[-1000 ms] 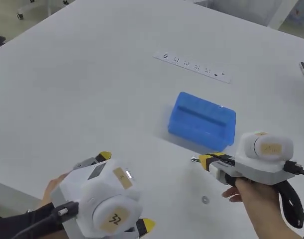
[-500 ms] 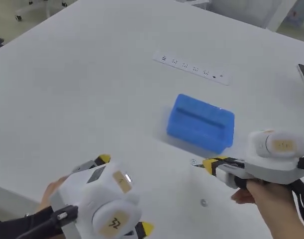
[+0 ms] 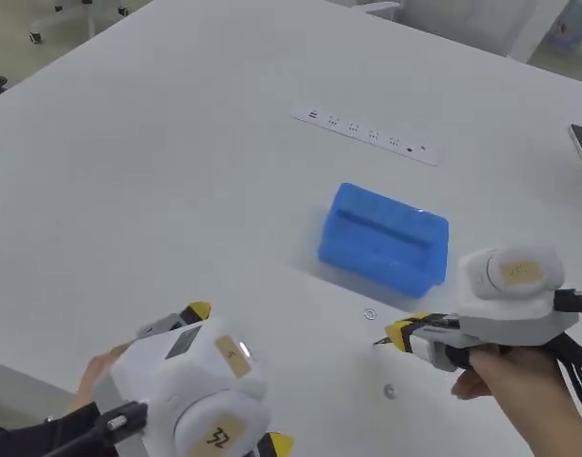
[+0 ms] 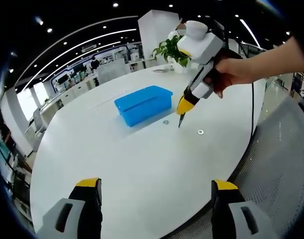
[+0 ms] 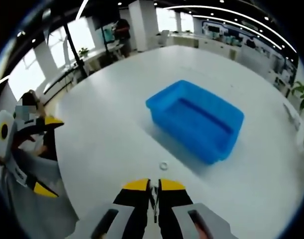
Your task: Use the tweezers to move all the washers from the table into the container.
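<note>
- White table (image 3: 176, 190) in a bright open-plan hall carries the work. Over it, the right gripper (image 3: 397, 333) has its jaws pressed together on the tweezers (image 5: 153, 196), which poke out forward between them.
- The tweezer tips are low over the table. They look empty, though they are too fine to be sure.
- One washer (image 5: 163, 166) lies flat just ahead of the tips. A second washer (image 3: 391, 390) lies flat a little apart, on the person's side.
- Both washers are out on the table, near the container (image 3: 386, 238) and not in it.
- By the look of them, the washers are small thin metal rings: light, stiff and likely to skate on the smooth top.
- The surest hold is probably one tine through the hole and the other outside the rim, pinching the ring's band. A squeeze across the flat would likely flick it away.
- The left gripper (image 4: 155, 183) is held back near the table's edge with its jaws spread wide. It holds nothing and touches nothing.
- A power strip (image 3: 367, 129) lies beyond the container.
</note>
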Demonstrator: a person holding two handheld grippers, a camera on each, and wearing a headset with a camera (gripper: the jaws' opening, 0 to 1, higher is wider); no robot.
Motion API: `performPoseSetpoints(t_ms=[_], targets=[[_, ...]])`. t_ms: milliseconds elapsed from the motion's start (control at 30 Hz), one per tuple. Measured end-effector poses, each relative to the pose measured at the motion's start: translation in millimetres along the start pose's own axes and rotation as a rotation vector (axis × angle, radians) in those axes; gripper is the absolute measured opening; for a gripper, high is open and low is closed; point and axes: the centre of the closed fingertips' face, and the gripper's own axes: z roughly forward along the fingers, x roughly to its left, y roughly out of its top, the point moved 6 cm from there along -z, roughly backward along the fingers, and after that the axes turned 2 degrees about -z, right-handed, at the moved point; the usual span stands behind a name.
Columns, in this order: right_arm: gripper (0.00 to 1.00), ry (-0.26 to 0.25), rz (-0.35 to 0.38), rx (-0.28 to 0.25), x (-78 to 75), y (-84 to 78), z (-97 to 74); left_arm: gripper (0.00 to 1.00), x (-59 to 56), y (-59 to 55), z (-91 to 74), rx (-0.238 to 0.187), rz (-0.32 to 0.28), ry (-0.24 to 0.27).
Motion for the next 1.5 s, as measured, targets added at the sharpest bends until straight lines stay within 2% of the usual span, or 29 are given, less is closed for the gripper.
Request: performPoseSetpoints(t_ms=[133, 267, 400, 467, 533, 667, 867, 1133, 1400, 1500], targets=[[0.02, -0.008, 0.017, -0.04, 0.8, 7.4, 6.6, 0.93, -0.3, -0.5, 0.3, 0.005, 0.003, -0.002], [0.02, -0.03, -0.003, -0.079, 5.1, 10.9, 12.1, 0.93, 0.2, -0.9, 0.5, 0.008, 0.001, 0.001], [0.02, -0.029, -0.018, -0.11, 7.8, 8.8, 9.8, 0.93, 1.3, -0.9, 0.4, 0.008, -0.006, 0.005], [0.03, -0.027, -0.012, -0.176, 7.3, 13.0, 6.6, 0.93, 1.1, -0.8, 0.4, 0.006, -0.007, 0.004], [0.03, -0.039, -0.002, -0.21, 4.2, 16.3, 2.4, 0.93, 0.7, -1.0, 0.6, 0.008, -0.003, 0.002], [0.03, -0.036, 0.035, -0.225, -3.7, 19.0, 3.0, 0.93, 0.2, -1.4, 0.8, 0.011, -0.001, 0.0], [0.03, -0.049, 0.039, -0.231, -2.5, 21.2, 5.2, 0.93, 0.9, -1.4, 1.0, 0.01, -0.006, 0.004], [0.04, -0.041, 0.048, -0.243, 1.1, 26.6, 8.5, 0.93, 0.3, -2.4, 1.4, 0.018, -0.004, 0.0], [0.04, -0.043, 0.065, -0.249, -8.9, 24.3, 15.9, 0.93, -0.5, -3.4, 2.2, 0.027, 0.001, -0.005], [0.04, -0.045, 0.061, -0.25, -7.2, 24.2, 15.1, 0.93, -0.5, -3.4, 2.5, 0.028, 0.001, -0.005]])
